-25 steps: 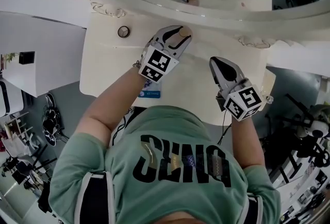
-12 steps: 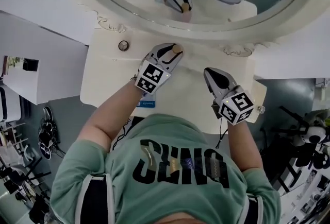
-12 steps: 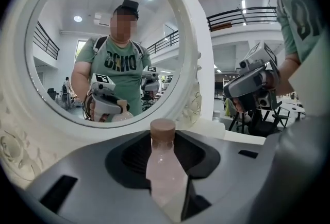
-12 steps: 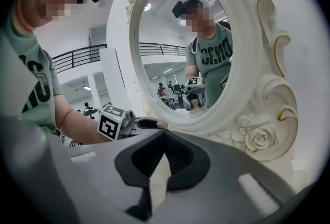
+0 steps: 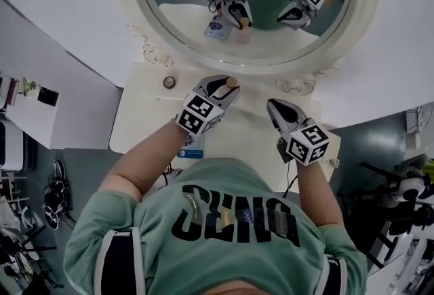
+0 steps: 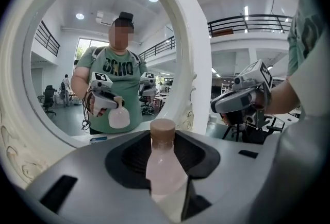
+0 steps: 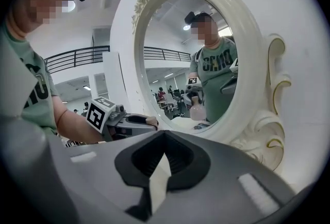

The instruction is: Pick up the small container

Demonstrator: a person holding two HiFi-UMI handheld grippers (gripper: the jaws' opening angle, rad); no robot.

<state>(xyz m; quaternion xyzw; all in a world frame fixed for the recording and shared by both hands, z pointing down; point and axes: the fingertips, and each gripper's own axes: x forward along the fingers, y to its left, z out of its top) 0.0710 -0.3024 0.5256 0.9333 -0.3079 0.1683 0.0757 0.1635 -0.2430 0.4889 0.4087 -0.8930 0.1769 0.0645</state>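
The small pale pink translucent bottle (image 6: 165, 166) with a brown round cap (image 6: 163, 130) stands upright between the jaws of the left gripper (image 5: 225, 85), which are clamped on its body below the neck. Whether anything is inside the bottle cannot be told; its wall looks evenly milky pink. The left gripper holds it over the far part of the cream-white table (image 5: 251, 132), close before the oval mirror in its white carved frame (image 5: 129, 2). In the glass the bottle's rounded body hangs under the reflected gripper and seems clear of the tabletop.

The right gripper (image 5: 275, 108) hovers just beside the left one, over the table's right part, its jaws together with nothing between them.

A small dark ring-shaped thing (image 5: 169, 82) lies on the table to the left of the left gripper, apart from it. A blue-printed card (image 5: 192, 141) lies at the table's near edge, beside the left forearm.
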